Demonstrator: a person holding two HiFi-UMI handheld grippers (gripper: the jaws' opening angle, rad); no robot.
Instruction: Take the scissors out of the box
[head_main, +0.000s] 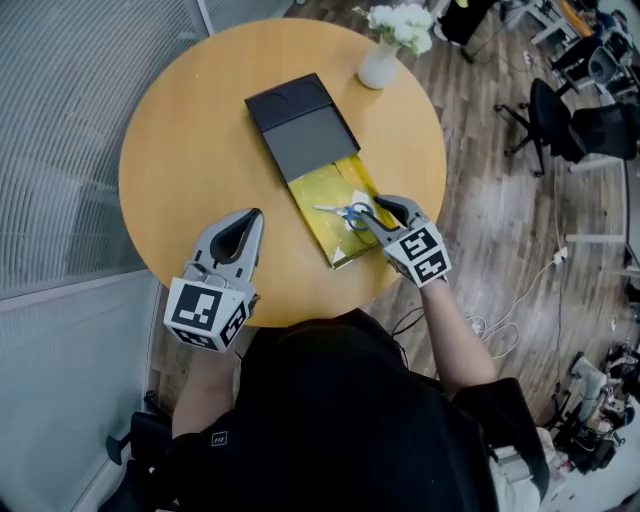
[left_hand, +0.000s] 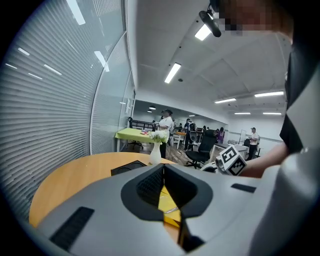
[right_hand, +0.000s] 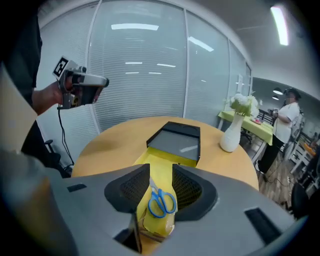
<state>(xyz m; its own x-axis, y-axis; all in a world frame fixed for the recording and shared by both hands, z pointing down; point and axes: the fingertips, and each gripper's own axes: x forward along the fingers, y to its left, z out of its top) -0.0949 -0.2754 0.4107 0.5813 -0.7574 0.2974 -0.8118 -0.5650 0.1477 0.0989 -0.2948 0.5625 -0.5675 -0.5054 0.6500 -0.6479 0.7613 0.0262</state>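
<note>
We see a round wooden tabletop with a box lying across its middle. The box's black sleeve points toward the far edge, and its yellow tray is slid out toward the near right edge. The scissors, which have blue handles, lie flat inside the yellow tray near its open end, their blades pointing toward the tabletop's left edge.

The right claw hangs tilted downward over the near end of the tray. Its jaws stand wide apart, one on each side of the blue handles. In the right gripper view we see the handles in the gap between the pads, and neither pad presses on them.

The left claw is over the near left edge of the tabletop, well apart from the box. Its tips are drawn together and there is nothing between them.

A white vase of pale flowers stands at the far right edge, just beyond the black sleeve.
</note>
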